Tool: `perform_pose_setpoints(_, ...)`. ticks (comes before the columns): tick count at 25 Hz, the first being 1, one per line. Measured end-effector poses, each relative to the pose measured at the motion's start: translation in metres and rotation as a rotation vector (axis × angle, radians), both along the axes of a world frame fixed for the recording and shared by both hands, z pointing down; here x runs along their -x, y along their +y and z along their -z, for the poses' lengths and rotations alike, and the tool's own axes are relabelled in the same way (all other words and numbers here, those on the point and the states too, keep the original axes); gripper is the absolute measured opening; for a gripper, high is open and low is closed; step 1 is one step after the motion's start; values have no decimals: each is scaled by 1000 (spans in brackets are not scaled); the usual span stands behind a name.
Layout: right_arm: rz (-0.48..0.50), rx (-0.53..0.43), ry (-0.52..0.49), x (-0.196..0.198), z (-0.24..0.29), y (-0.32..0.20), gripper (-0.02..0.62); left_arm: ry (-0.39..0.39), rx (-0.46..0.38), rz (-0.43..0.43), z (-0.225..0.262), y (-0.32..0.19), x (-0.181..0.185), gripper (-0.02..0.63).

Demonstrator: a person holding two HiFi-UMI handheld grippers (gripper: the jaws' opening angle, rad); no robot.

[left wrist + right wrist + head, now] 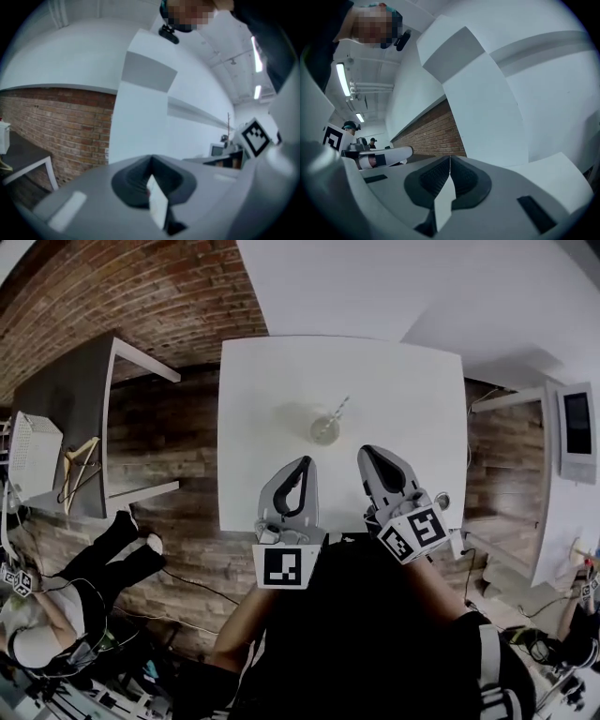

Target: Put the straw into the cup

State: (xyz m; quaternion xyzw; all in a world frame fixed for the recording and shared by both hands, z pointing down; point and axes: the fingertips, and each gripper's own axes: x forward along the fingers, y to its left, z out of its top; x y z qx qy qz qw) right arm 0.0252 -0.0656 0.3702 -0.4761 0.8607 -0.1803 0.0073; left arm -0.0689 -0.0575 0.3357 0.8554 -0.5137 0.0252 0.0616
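Note:
A clear cup [325, 429] stands near the middle of the white table [262, 399], and a striped straw [339, 409] leans out of it toward the far right. My left gripper [301, 465] is held near the table's front edge, below and left of the cup, jaws shut with nothing between them. My right gripper [367, 454] sits beside it, below and right of the cup, also shut and empty. Both gripper views point upward at walls and ceiling; the left gripper [151, 161] and right gripper [450, 161] show closed pads and no cup.
A dark side table [66, 418] with a white box [33, 456] and a hanger [80, 460] stands at the left. A white shelf unit [553, 484] with a monitor [577, 427] is at the right. A seated person [56, 596] is lower left. Brick wall [141, 287] runs behind.

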Motion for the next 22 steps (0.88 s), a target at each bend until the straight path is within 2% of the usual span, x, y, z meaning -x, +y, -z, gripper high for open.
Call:
perform_pose_setpoints(3, 8, -22, 8, 2, 13, 12, 11, 5, 0, -6, 6, 9, 1, 5)
perform_pose_setpoints(6, 11, -29, 17, 2, 18, 19, 9, -27, -1, -20, 6, 17, 0, 5)
perform_pose_setpoints(12, 20, -39, 47, 6, 19, 21, 6, 30, -11, -2, 10, 16, -3, 5)
perform_pose_setpoints(22, 10, -62, 36, 2, 25, 29, 6, 19, -14, -7, 12, 19, -11, 5)
